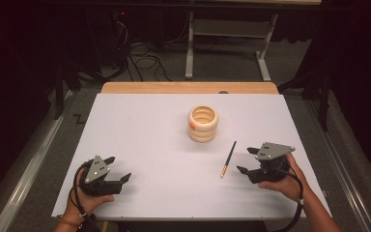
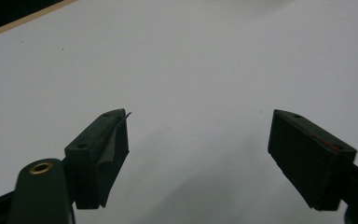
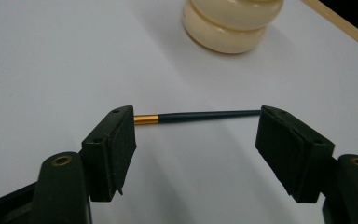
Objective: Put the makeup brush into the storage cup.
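High view shows the left gripper (image 1: pixel 117 168) low on the near left of the white sheet (image 1: pixel 145 130), held in the person's left hand (image 1: pixel 89 198), its jaws spread wide with bare sheet between them and no object near. The right gripper (image 1: pixel 248 160) sits at the near right in the right hand (image 1: pixel 282 181), jaws also spread wide and gripping nothing, pointing toward the middle of the table.

Just beside the right gripper's jaw tips lies a thin dark brush or pencil (image 1: pixel 229 159) with a gold end, flat on the sheet and apart from both jaws. Right gripper view has that stick (image 3: pixel 200 116) lying crosswise beyond the open jaws, its gold band next to the left jaw tip; whether the tips touch it is hard to judge from this angle, though they probably stand just short of it. Its far end is hidden behind the right jaw.

Farther back, near the table's middle, stands a cream ribbed holder (image 1: pixel 203 123) built like stacked rings, upright, open at the top, with a small orange spot on its side. In the right gripper view its upper part (image 3: pixel 233 21) is cut off by the frame edge.

Left gripper view shows the plain sheet (image 2: pixel 191 70) ahead of the jaws and a strip of wooden table edge (image 2: pixel 23 21) at the top left. Beyond the table, cables and a metal frame stand on the dark floor.
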`<move>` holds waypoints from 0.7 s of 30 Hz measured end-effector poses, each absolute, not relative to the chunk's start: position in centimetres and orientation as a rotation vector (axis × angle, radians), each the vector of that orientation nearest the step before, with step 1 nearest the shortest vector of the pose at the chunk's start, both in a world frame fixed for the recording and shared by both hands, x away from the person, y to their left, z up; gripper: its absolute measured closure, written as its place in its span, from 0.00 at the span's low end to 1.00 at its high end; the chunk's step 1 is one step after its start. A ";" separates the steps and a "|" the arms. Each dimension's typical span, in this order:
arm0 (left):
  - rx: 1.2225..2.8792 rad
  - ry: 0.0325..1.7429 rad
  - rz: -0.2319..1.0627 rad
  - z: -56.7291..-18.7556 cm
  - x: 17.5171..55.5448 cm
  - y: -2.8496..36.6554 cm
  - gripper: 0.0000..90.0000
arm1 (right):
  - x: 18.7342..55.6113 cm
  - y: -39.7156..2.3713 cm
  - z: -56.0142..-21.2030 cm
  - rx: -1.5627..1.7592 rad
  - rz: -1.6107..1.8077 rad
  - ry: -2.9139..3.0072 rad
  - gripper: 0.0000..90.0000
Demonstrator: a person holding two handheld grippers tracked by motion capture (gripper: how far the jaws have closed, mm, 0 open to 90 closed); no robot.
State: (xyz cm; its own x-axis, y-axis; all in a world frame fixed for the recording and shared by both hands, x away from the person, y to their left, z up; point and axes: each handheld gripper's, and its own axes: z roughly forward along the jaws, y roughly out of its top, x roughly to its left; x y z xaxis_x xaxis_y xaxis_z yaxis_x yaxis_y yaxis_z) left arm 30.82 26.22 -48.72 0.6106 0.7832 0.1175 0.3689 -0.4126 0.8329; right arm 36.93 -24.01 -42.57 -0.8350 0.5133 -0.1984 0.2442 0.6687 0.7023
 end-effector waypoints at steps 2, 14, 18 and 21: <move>2.021 0.907 0.642 -48.7 30.8 26.2 0.23 | 37.3 -23.3 -42.5 0.529 0.945 2.542 0.33; 2.021 0.905 0.633 -48.8 30.8 26.2 0.23 | 39.4 -19.8 -42.9 0.299 0.703 2.725 0.36; 2.023 0.906 0.631 -48.8 30.8 26.2 0.23 | 40.1 -19.3 -43.4 0.255 0.622 2.786 0.37; 2.019 0.907 0.628 -48.8 30.8 26.2 0.23 | 40.3 -19.0 -43.5 0.221 0.561 2.806 0.38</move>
